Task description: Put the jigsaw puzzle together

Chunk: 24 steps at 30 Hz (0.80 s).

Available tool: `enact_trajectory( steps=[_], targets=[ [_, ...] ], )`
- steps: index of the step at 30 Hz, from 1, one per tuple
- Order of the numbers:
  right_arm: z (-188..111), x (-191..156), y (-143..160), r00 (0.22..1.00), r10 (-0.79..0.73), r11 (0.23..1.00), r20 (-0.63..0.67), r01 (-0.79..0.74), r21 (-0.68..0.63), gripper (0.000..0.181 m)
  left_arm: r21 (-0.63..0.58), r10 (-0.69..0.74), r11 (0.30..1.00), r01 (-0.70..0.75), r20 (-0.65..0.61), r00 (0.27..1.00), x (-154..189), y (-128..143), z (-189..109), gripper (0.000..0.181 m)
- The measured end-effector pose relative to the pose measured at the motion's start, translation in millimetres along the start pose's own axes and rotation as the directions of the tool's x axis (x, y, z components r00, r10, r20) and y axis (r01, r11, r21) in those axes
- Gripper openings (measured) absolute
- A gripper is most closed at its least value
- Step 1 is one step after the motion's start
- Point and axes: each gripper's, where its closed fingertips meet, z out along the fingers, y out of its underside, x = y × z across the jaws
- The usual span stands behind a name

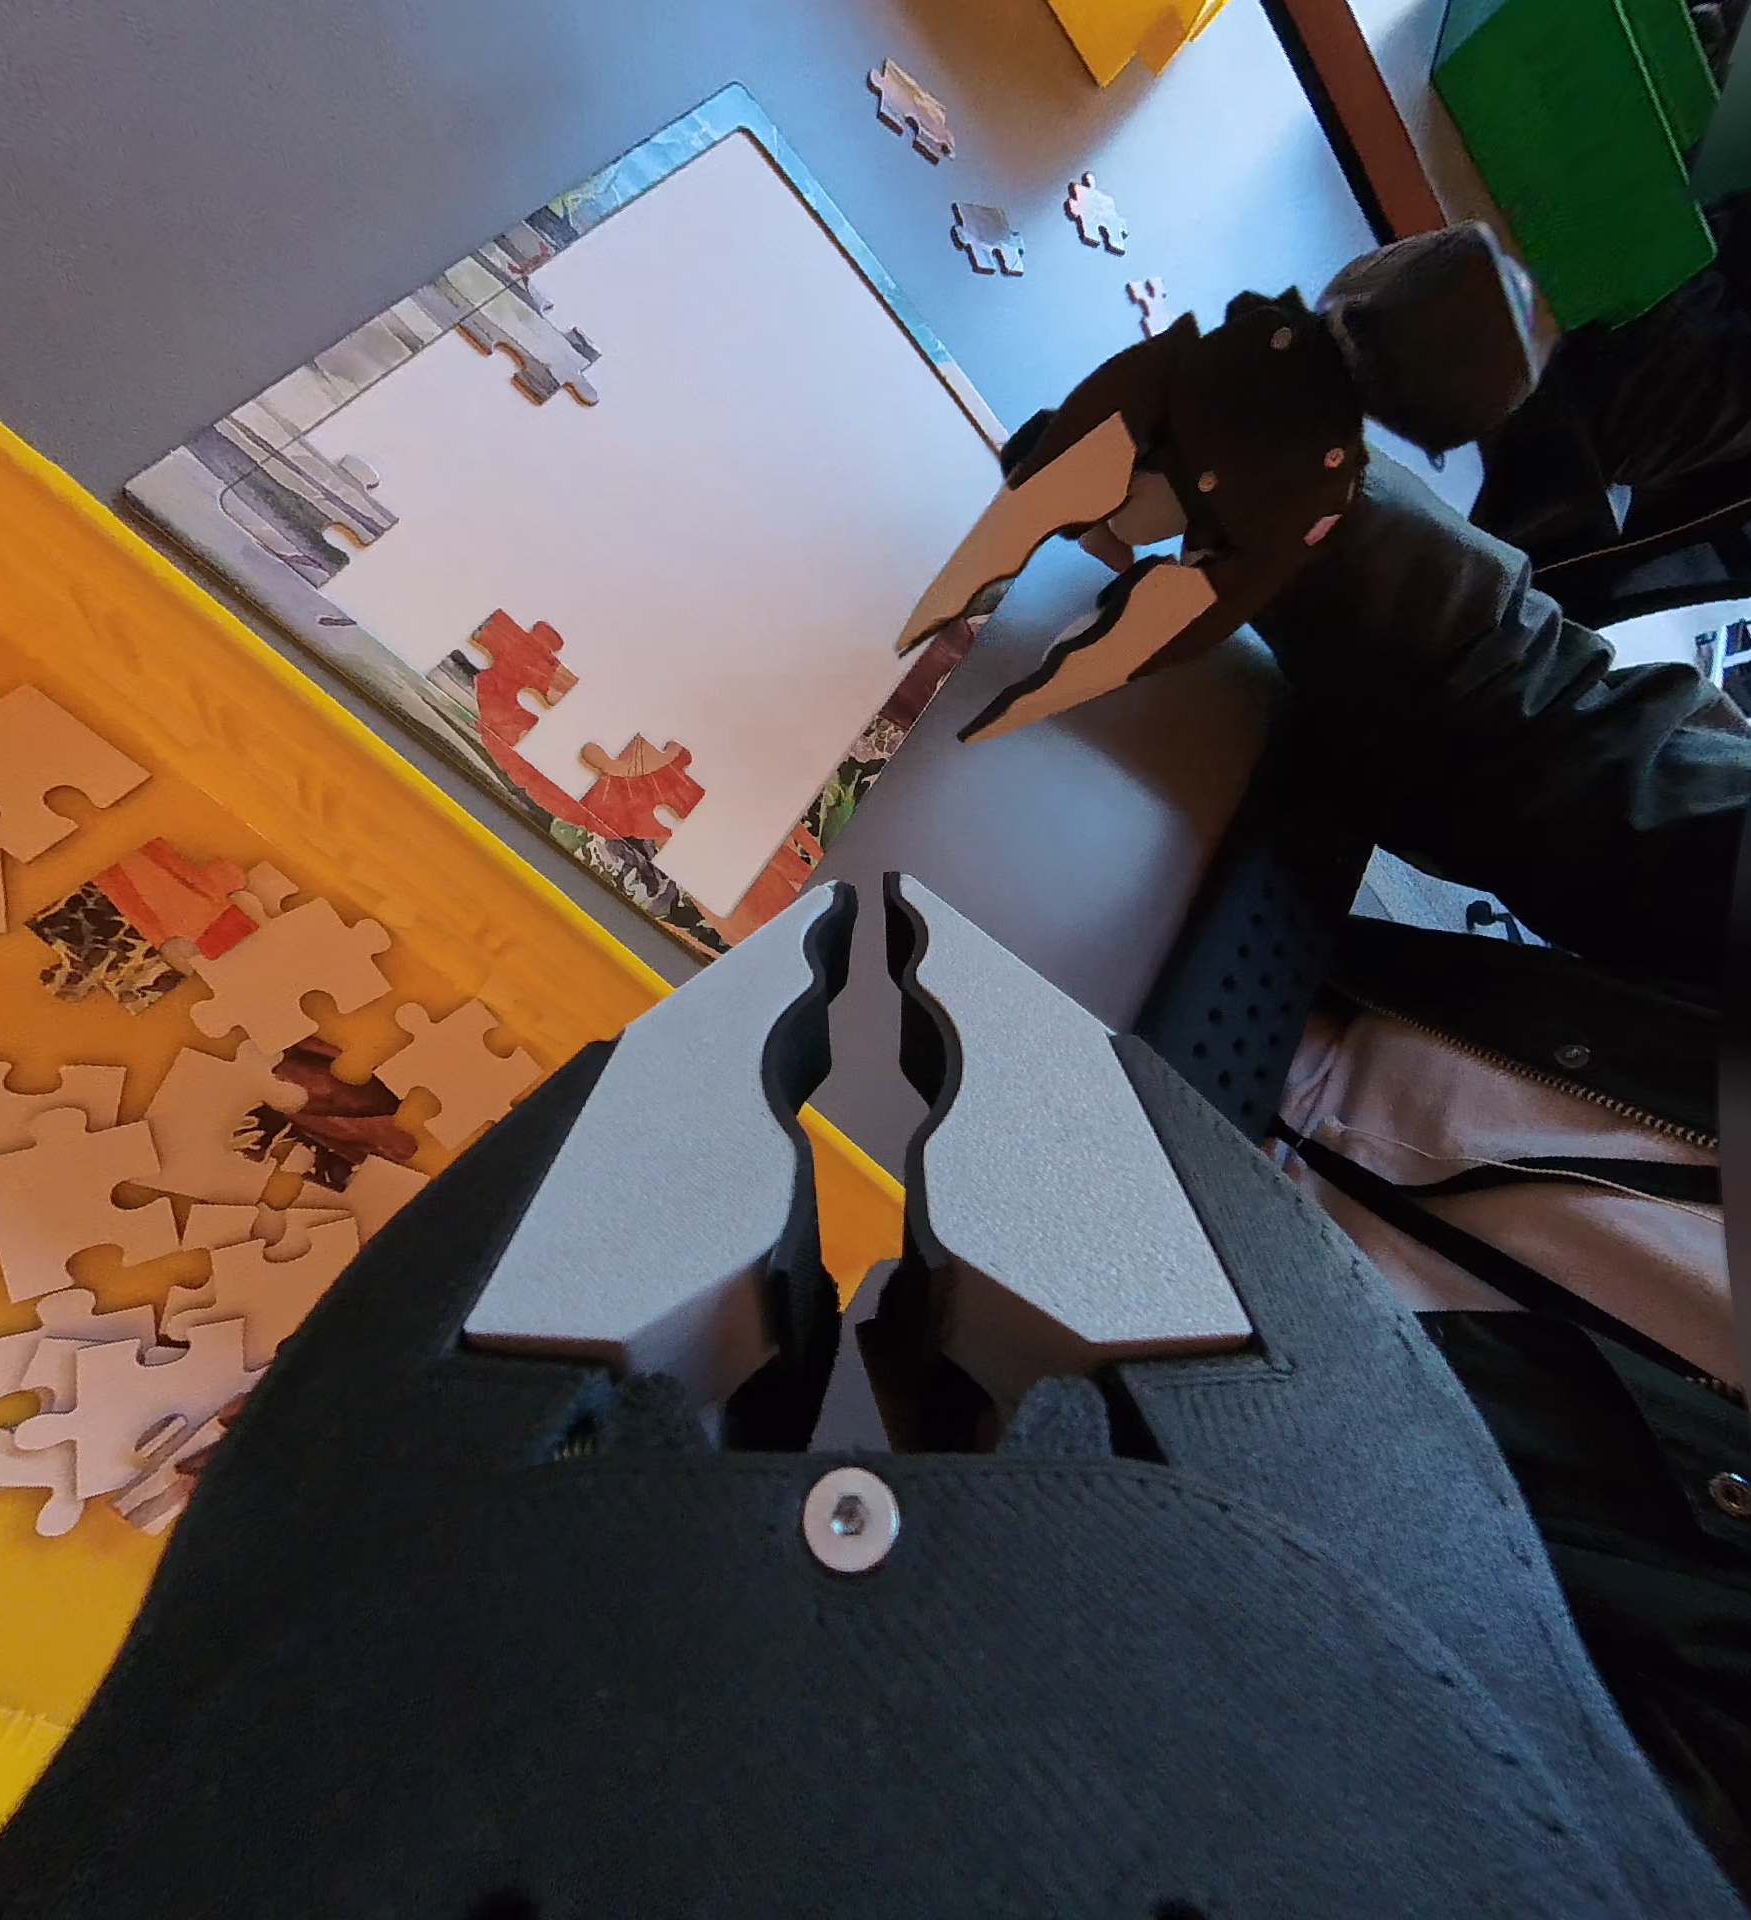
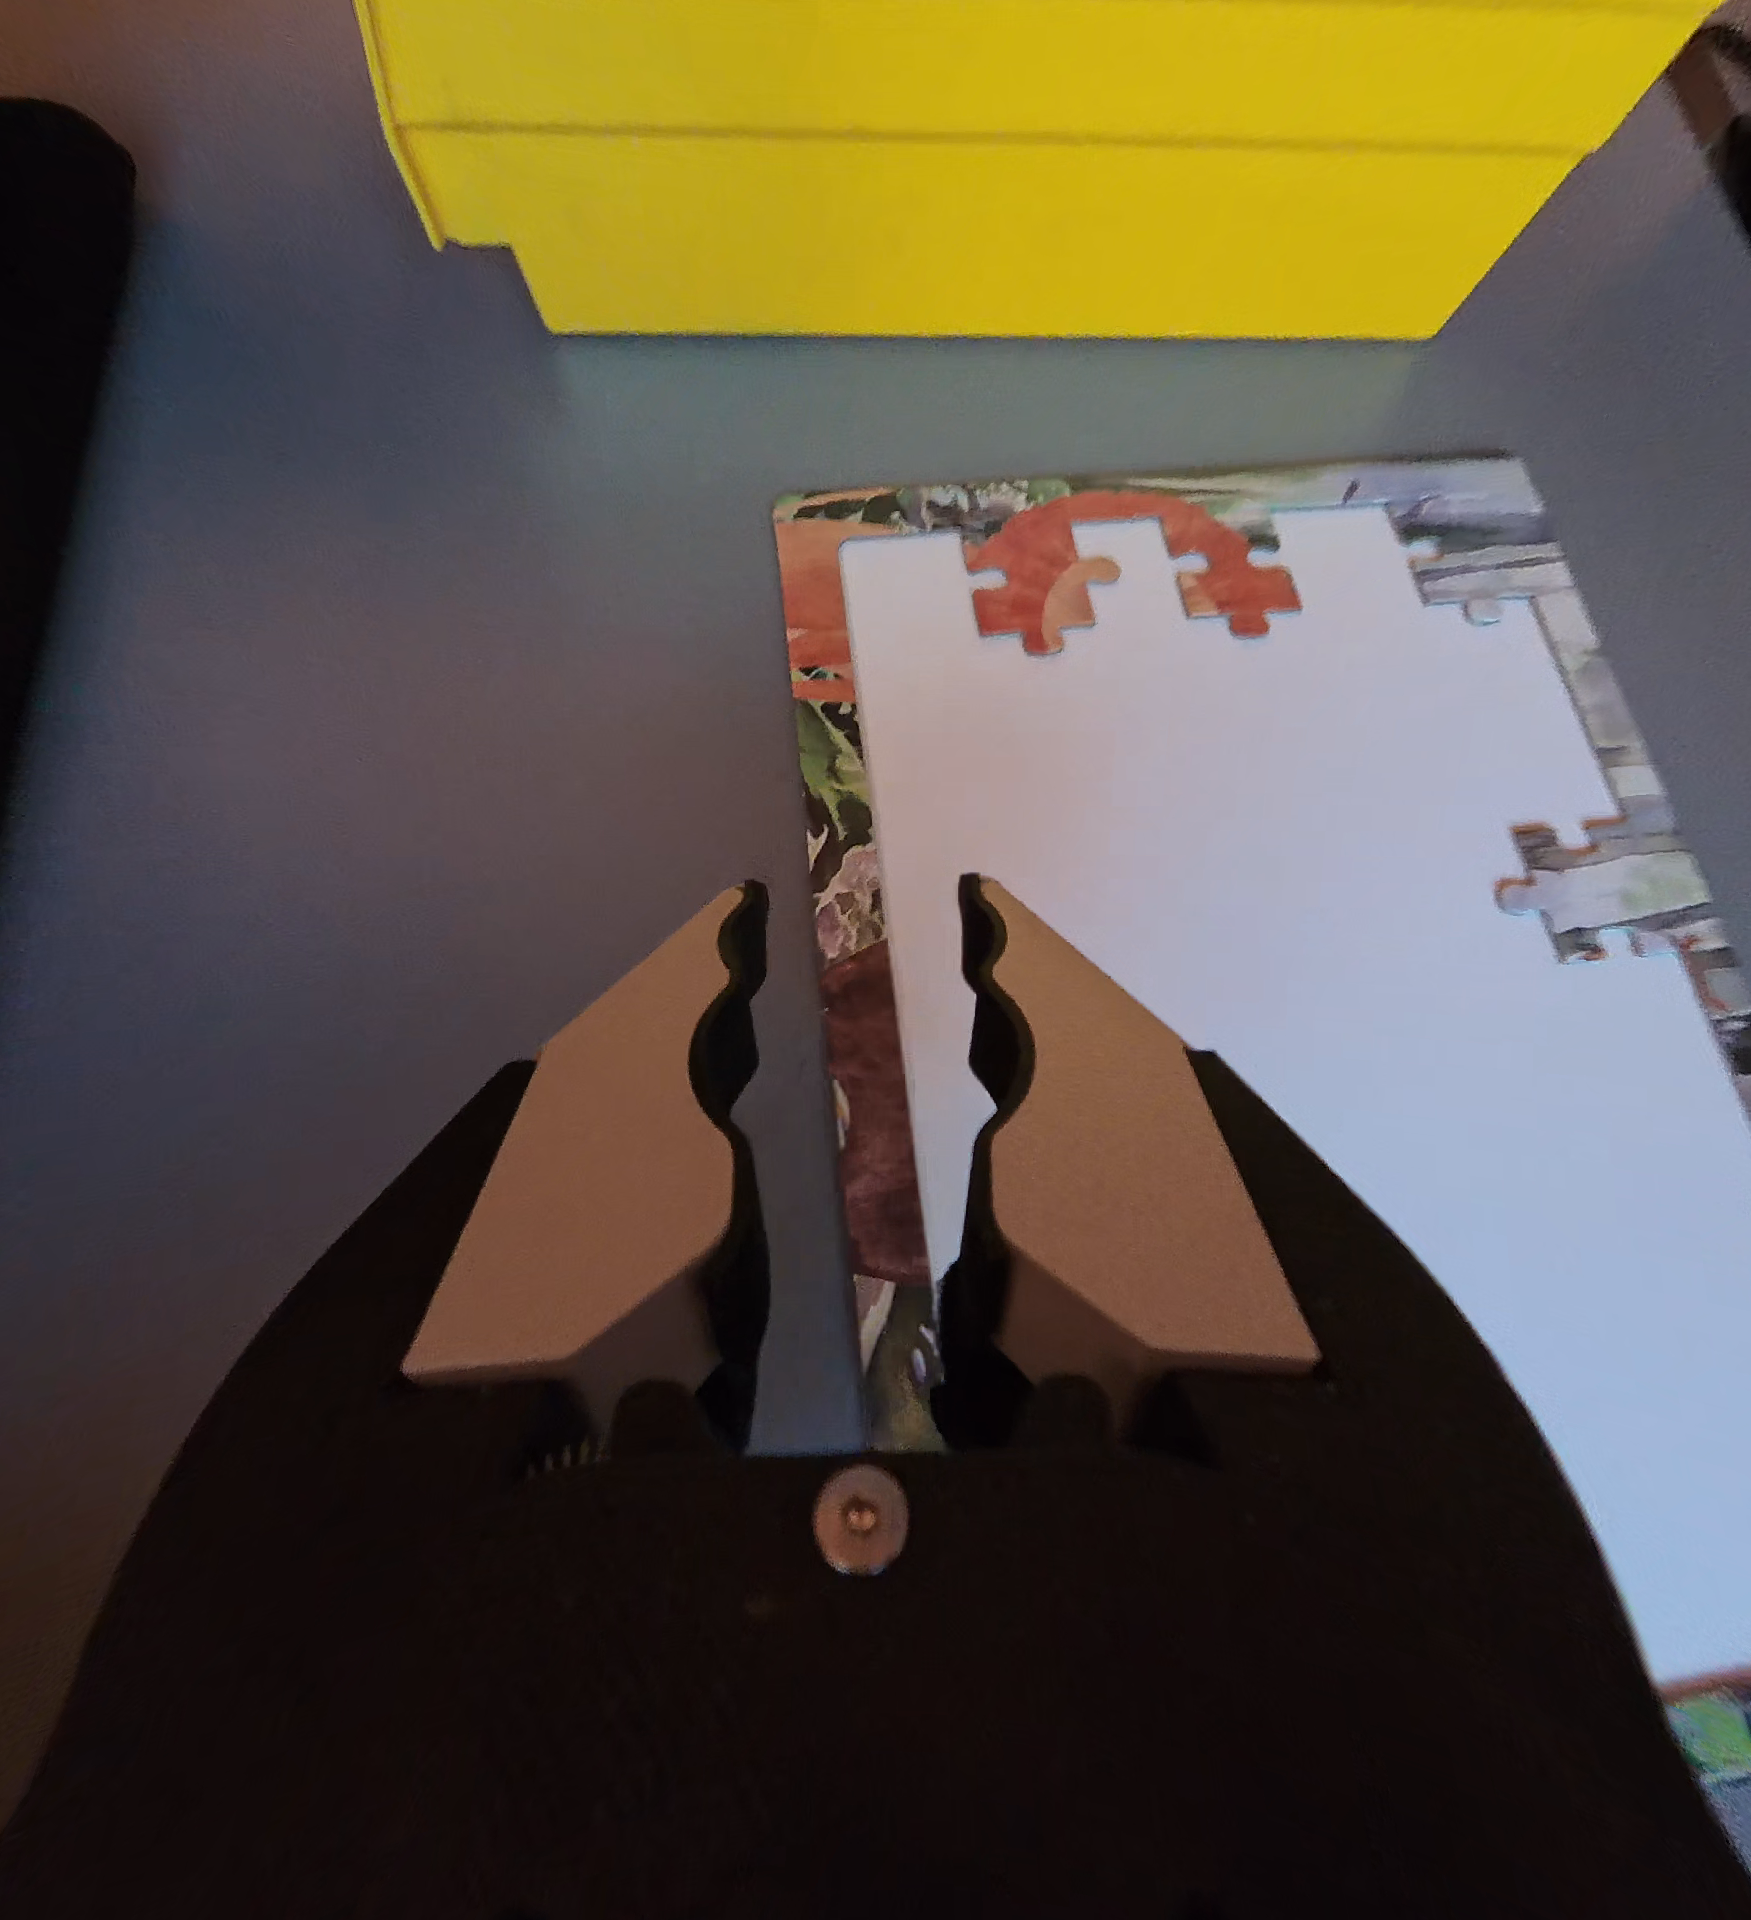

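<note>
1. The black left gripper with grey fingers [image 1: 869, 899] hangs nearly closed, a thin slit between its tips, holding nothing.
2. At nine o'clock, the yellow plastic bin [image 1: 258, 727] holds loose cardboard puzzle pieces [image 1: 71, 1195].
3. At twelve o'clock lies the rectangular picture-bordered puzzle board [image 1: 663, 499], mostly bare.
4. The black right gripper [image 2: 863, 899], moderately parted and empty, straddles the board's edge.

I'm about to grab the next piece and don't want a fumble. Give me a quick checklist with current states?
1. Left gripper empty: ok, nearly closed on nothing.
2. Right gripper empty and open: ok.
3. Pieces in the yellow tray: ok, many, mostly face down.
4. Board has space: ok, mostly bare.
5. Board flat on the table: ok.
6. Which piece fits next: cannot tell.
</note>
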Motion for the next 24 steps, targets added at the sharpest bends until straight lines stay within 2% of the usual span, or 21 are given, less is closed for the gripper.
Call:
enact_trajectory(
  steps=[5, 7, 12, 24],
  targets=[
    [15.8, -4.8, 21.5, 0.998, -0.055, 0.994, 0.005, 0.055, -0.096, 0.037, 0.010, 0.018, 1.000, -0.018, -0.003, 1.000, 4.9, -1.5, -2.4, 0.004],
    [18.5, -0.7, 20.9, 0.999, -0.028, 0.996, -0.017, 0.026, -0.088, 0.030, 0.011, 0.016, 1.000, -0.016, -0.007, 1.000, 5.0, -1.5, -2.7, 0.004],
    [20.4, 2.3, 21.4, 0.999, 0.031, 0.998, -0.009, -0.031, -0.057, 0.025, 0.009, 0.008, 1.000, -0.007, -0.019, 1.000, 5.6, -0.7, -2.5, 0.004],
    [21.6, 6.1, 20.5, 0.999, 0.038, 0.998, -0.034, -0.039, -0.046, 0.024, 0.008, 0.020, 1.000, -0.020, -0.021, 1.000, 10.0, -1.9, -1.9, 0.004]
  ],
)
